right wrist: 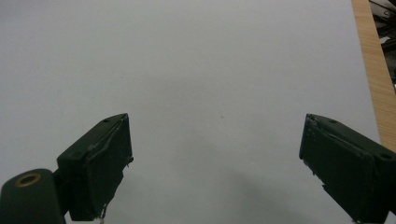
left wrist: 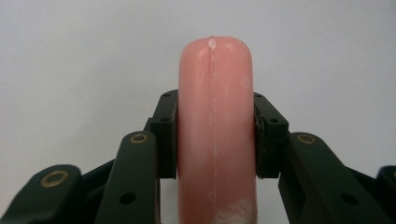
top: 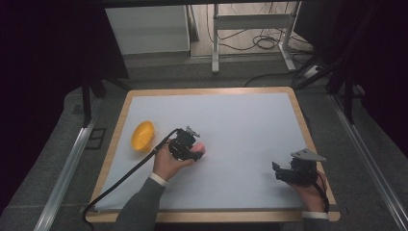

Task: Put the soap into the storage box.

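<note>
The left gripper (left wrist: 215,135) has its fingers clamped on a pink sausage (left wrist: 215,121), and the right gripper (right wrist: 215,163) holds its fingers apart above the table (top: 240,125).

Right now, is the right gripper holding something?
No, the right gripper is wide open, with bare white table between its jaws.

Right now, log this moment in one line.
left gripper: shut on pink sausage | right gripper: open, empty | yellow bowl: on mat, untouched
</note>
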### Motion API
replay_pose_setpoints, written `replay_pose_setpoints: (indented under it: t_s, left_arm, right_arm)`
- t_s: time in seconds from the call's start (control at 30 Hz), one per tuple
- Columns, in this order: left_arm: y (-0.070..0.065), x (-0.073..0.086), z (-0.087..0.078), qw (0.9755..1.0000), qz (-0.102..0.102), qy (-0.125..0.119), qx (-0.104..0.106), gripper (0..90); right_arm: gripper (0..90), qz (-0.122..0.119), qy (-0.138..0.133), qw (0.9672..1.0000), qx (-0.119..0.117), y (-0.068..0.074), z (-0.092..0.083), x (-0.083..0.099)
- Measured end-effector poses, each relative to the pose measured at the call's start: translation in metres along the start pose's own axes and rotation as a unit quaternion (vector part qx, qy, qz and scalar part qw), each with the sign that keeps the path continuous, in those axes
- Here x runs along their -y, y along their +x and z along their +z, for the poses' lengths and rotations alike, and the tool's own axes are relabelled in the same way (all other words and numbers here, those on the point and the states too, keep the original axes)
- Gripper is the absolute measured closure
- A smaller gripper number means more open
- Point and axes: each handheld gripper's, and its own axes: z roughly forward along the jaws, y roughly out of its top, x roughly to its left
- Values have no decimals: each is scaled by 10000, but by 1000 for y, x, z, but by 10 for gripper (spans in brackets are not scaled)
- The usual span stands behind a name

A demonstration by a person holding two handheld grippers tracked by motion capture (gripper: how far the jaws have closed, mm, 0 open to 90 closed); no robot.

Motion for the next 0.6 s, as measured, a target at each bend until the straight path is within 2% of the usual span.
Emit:
replay_pose_setpoints:
  t_s: [0.6]
  left_arm:
    - [11,5,-17,9998,-100,-178,-65,604]
  right_arm:
    - [91,-3,29,10000,14,1,1,0]
